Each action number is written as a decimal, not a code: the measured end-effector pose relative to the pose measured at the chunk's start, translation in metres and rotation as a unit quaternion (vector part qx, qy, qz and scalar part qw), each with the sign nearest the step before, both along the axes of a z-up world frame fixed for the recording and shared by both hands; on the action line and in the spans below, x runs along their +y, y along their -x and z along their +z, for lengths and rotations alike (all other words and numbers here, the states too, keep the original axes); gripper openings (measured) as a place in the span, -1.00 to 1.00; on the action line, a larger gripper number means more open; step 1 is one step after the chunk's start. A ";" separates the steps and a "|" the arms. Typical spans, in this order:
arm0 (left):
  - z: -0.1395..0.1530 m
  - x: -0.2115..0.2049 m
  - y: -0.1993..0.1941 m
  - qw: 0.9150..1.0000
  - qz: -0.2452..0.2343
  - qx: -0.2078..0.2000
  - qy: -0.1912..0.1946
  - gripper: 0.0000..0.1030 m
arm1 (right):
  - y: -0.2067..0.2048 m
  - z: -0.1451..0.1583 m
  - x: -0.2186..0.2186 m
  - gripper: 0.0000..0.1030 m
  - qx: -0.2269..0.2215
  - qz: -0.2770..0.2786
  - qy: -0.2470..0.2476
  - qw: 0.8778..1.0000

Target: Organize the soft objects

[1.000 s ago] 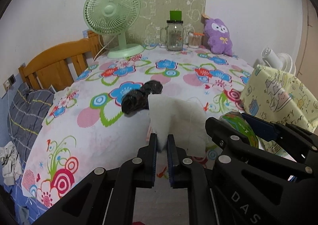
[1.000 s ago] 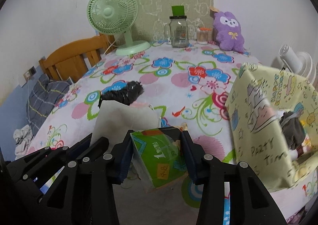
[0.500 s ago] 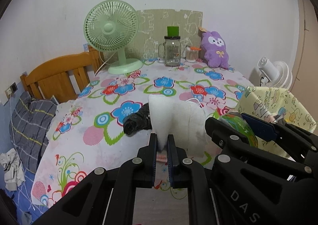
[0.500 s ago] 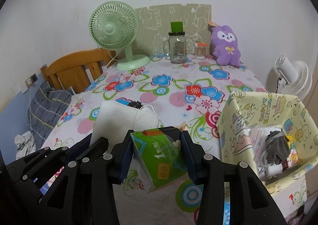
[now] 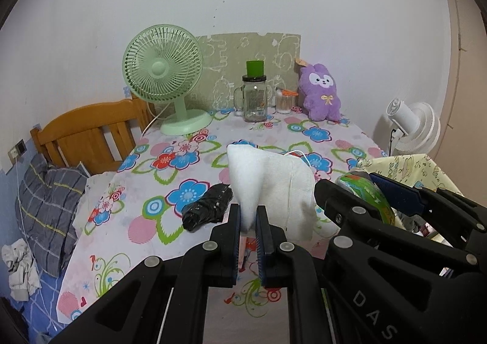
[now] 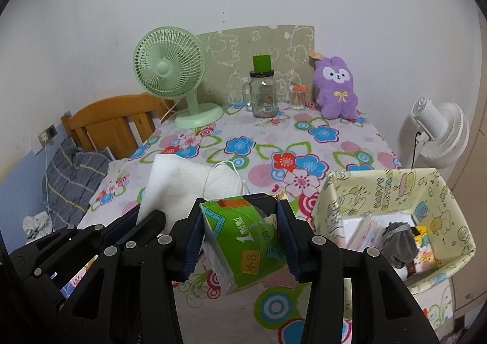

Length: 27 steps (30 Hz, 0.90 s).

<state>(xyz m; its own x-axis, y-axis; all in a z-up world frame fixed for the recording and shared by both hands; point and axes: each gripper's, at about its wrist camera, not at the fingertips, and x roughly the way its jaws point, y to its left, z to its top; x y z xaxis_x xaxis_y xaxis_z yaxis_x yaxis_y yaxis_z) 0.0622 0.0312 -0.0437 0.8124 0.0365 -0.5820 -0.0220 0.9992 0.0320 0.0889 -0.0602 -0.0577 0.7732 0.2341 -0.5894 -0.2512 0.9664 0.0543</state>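
The left gripper (image 5: 248, 219) pinches only the cloth's (image 5: 274, 182) corner, so it may slip; the right gripper (image 6: 240, 240), clamping the pack (image 6: 243, 240), could snag its probably dangling cord.

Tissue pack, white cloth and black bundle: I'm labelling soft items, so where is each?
tissue pack (image 6: 243, 240), right wrist view, on its green front face.
white cloth (image 5: 268, 176), left wrist view, on its upper fold.
black bundle (image 5: 207, 207), left wrist view, on its middle.
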 end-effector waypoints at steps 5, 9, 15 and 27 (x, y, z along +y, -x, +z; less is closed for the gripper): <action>0.007 -0.009 -0.001 1.000 -0.005 -0.007 0.004 -0.87 | -0.001 0.009 -0.009 -0.05 -0.007 -0.005 0.003 1.000; 0.012 -0.017 -0.003 1.000 -0.011 -0.013 0.004 -0.87 | -0.002 0.015 -0.017 -0.05 -0.013 -0.009 0.004 1.000; 0.018 -0.032 -0.005 0.999 -0.024 -0.023 0.004 -0.87 | -0.004 0.022 -0.031 -0.05 -0.024 -0.020 0.004 1.000; 0.023 -0.067 -0.015 0.998 -0.054 -0.032 0.007 -0.87 | -0.007 0.030 -0.066 -0.05 -0.036 -0.051 0.005 0.998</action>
<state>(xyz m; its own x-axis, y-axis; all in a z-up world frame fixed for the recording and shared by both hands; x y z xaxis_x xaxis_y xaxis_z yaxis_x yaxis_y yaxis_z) 0.0771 -0.0357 -0.0205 0.8464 -0.0600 -0.5291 0.0834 0.9963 0.0204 0.0961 -0.1262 -0.0273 0.8335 0.1452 -0.5331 -0.1536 0.9877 0.0290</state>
